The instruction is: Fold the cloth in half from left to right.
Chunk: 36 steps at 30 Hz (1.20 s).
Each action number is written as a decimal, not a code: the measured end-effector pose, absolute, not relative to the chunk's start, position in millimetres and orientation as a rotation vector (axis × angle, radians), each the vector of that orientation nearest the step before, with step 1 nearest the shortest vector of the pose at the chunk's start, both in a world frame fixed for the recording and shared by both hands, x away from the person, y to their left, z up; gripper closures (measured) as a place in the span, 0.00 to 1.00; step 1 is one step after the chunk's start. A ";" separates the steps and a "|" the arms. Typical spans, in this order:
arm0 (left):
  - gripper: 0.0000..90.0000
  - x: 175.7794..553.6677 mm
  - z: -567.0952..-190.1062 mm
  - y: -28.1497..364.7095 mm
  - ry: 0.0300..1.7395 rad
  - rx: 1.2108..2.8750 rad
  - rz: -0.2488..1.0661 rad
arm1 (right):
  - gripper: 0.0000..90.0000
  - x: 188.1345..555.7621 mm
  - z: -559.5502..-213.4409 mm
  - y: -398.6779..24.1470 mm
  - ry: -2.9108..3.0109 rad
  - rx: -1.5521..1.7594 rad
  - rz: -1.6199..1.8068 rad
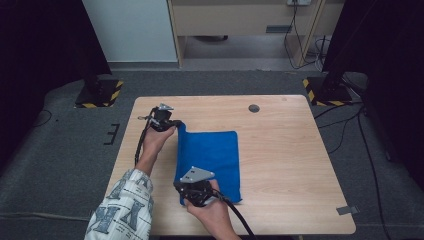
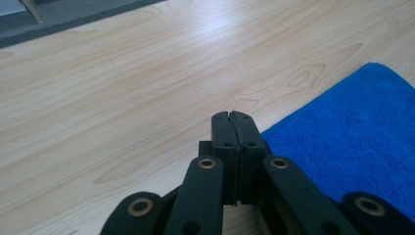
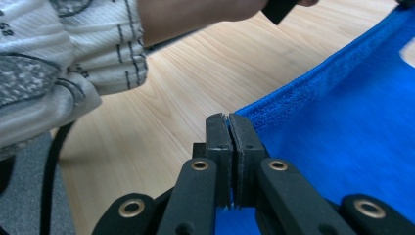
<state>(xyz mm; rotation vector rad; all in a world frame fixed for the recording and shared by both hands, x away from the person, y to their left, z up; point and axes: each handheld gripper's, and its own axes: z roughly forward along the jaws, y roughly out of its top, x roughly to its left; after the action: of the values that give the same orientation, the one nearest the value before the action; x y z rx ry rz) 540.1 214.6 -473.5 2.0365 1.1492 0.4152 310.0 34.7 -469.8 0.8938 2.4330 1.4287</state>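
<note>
A blue cloth (image 1: 210,155) lies folded and flat on the left half of the wooden table (image 1: 285,160). My left gripper (image 1: 176,125) sits at the cloth's far left corner, which rises slightly toward it. In the left gripper view the jaws (image 2: 230,115) are pressed together over bare wood, with the cloth (image 2: 352,142) just to their right and nothing visible between the tips. My right gripper (image 1: 182,187) rests at the cloth's near left corner. Its jaws (image 3: 228,116) are also shut, over the cloth's hemmed edge (image 3: 342,127).
A small dark round grommet (image 1: 254,108) is set into the table near its far edge. A patterned sleeve (image 3: 54,63) and forearm cross the upper left of the right gripper view. Grey carpet (image 1: 70,150), yellow-black striped stand bases (image 1: 100,94) and cables surround the table.
</note>
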 end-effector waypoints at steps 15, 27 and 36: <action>0.99 537.6 -477.0 157.7 1.098 2.055 0.401 | 0.98 302.8 -475.8 -12.4 2.402 0.952 1.390; 0.99 540.7 -475.6 113.7 1.023 2.116 0.378 | 0.98 298.2 -483.2 -46.3 2.389 1.002 1.355; 0.99 538.7 -482.4 94.5 1.007 2.110 0.351 | 0.98 295.2 -485.3 -61.1 2.387 1.018 1.333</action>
<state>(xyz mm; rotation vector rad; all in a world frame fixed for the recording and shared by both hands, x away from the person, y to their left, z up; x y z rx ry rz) 538.7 94.5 -482.4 2.1097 1.0071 0.3510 295.2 -61.1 -485.3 1.0176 2.3872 1.3333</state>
